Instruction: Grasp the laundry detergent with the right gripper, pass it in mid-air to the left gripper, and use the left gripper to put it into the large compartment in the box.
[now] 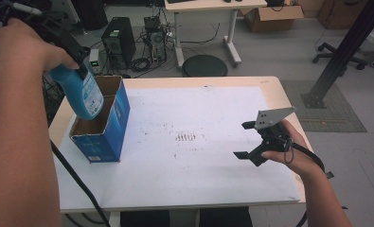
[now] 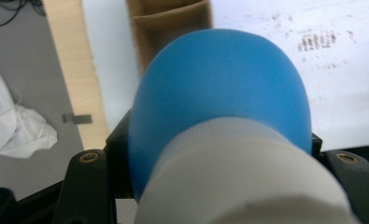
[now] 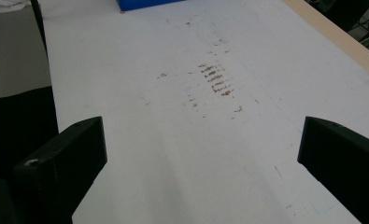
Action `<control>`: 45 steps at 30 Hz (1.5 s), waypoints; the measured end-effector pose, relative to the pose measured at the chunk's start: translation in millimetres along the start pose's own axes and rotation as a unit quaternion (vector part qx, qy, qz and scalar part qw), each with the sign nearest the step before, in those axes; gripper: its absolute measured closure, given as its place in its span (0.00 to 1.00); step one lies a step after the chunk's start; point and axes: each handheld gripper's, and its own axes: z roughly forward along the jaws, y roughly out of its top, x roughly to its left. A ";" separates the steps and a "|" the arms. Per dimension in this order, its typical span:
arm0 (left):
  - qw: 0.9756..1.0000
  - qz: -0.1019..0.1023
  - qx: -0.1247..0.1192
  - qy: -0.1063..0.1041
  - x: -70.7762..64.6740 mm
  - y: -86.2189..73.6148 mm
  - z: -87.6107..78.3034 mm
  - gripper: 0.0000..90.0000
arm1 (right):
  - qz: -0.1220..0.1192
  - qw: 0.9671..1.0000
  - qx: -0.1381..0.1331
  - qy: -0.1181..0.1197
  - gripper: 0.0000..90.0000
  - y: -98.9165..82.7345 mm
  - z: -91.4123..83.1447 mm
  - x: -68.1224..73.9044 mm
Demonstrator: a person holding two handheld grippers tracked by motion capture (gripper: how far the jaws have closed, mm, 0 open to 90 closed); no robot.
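Blue bottle [image 1: 83, 92] tilted, long axis steep, base down over blue box [image 1: 104, 125], cap end clamped in left claw [image 1: 75, 59]. Right claw [image 1: 251, 140] gaping, empty, above worktop [image 1: 199, 179].

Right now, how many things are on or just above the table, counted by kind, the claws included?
Blue bottle, held in the left claw over the box: 1
Blue cardboard box, open top, two compartments: 1
Claws, counting the open right claw: 2
Total: 4
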 end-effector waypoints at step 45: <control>0.999 -0.003 0.048 -0.010 14.0 17.2 125.9 0.43 | 0.002 0.999 0.032 0.003 0.02 8.0 -6.1 -4.7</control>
